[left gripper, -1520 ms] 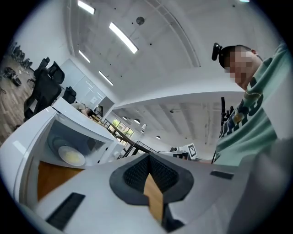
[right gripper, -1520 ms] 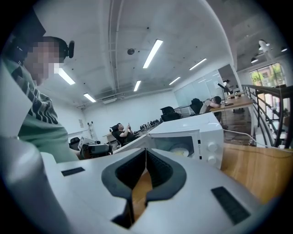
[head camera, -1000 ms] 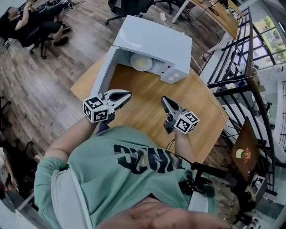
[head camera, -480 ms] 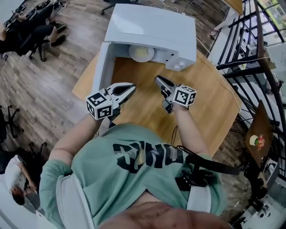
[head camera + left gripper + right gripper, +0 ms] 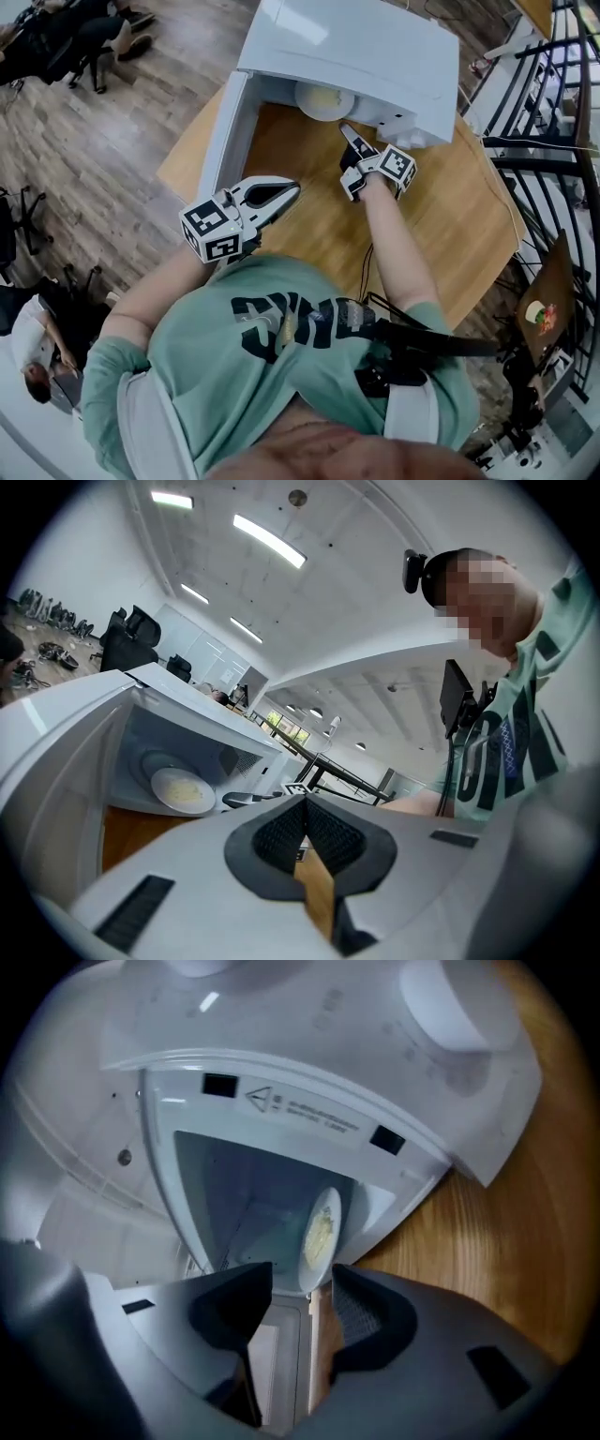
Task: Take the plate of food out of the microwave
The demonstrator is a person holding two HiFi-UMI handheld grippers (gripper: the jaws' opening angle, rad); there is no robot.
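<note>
The plate (image 5: 324, 98), white with a pale yellow helping of food on it, sits inside the microwave (image 5: 361, 47), on the floor of the cavity close to the open front. The door (image 5: 225, 117) is swung out to the left side of the head view.

The right gripper (image 5: 347, 132) reaches into the opening and its tips are right at the plate's near rim. In the right gripper view the plate (image 5: 322, 1227) shows edge-on, in line with the gap between the jaws, and its near rim stands at the mouth of that gap. The jaws have just been opening. They stand moderately apart, one on each side of the rim, and the pads (image 5: 361, 1312) do not press on it. I cannot tell whether a tip brushes the rim.

The left gripper (image 5: 293, 189) hangs well back from the plate, over the wooden table (image 5: 450, 225) near the outer edge of the door. Its jaws are closed tip to tip with nothing between them. In the left gripper view the plate lies far ahead and to the left of those jaws, deep in the cavity.

The microwave stands at the far side of the table, and the person's green shirt (image 5: 281, 356) fills the foreground.
</note>
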